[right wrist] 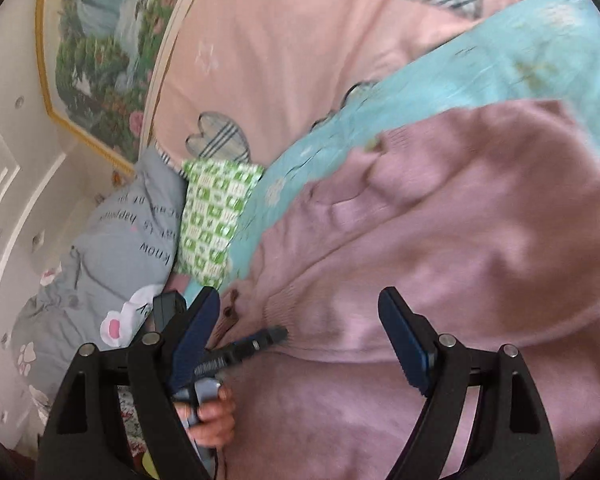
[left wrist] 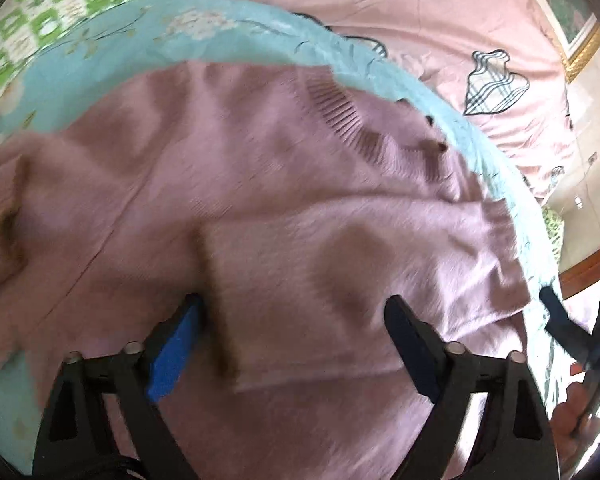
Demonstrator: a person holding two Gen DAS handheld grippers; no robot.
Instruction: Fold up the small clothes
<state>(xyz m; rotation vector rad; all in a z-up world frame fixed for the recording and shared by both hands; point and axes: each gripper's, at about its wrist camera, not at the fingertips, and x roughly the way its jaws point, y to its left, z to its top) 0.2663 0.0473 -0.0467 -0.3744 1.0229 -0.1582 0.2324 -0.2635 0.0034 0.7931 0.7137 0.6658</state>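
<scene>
A mauve knitted cardigan [left wrist: 260, 184] with a ribbed neckline and small dark buttons lies spread on a light blue floral cloth [left wrist: 148, 28]. One part is folded over its middle, with a straight edge running down between my left fingers. My left gripper [left wrist: 294, 312] is open just above that folded part and holds nothing. In the right wrist view the cardigan [right wrist: 460, 240] fills the right side. My right gripper [right wrist: 300, 312] is open above its buttoned edge and empty. The left gripper [right wrist: 256, 340], held in a hand, shows low in that view.
A pink bedsheet [left wrist: 420, 12] with plaid heart patches lies under the blue cloth. A green-and-white checked pillow [right wrist: 216, 216] and a grey printed pillow [right wrist: 112, 248] lie by the headboard. A framed landscape picture [right wrist: 100, 40] hangs on the wall. The wooden bed edge [left wrist: 596, 264] is at right.
</scene>
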